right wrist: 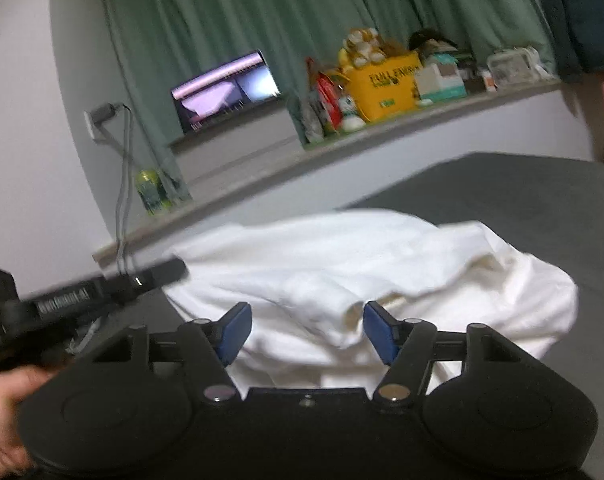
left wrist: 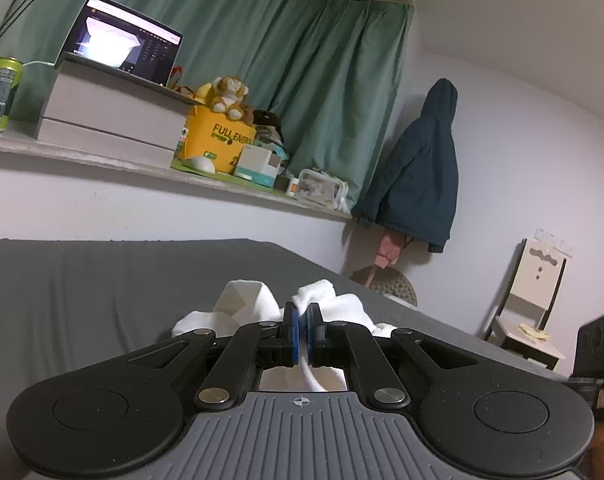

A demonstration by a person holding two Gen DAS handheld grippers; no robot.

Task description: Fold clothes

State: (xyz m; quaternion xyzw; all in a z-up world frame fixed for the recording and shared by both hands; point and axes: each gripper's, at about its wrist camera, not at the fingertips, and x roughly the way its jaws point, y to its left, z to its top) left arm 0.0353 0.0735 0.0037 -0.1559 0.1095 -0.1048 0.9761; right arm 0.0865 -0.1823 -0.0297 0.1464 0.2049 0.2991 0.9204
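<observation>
A crumpled white garment lies on the dark grey bed sheet. My left gripper is shut on a fold of it, and white cloth runs back between the blue pads. In the right wrist view the garment is a wide rumpled heap. My right gripper hovers at its near edge, open, with a ridge of cloth in the gap and neither pad pressing on it. At the left of that view a hand holds the black body of the other tool.
A wall ledge behind the bed carries a laptop on boxes, a green can, a yellow box with a plush toy and small clutter. A dark jacket hangs on the wall. A chair stands at the right.
</observation>
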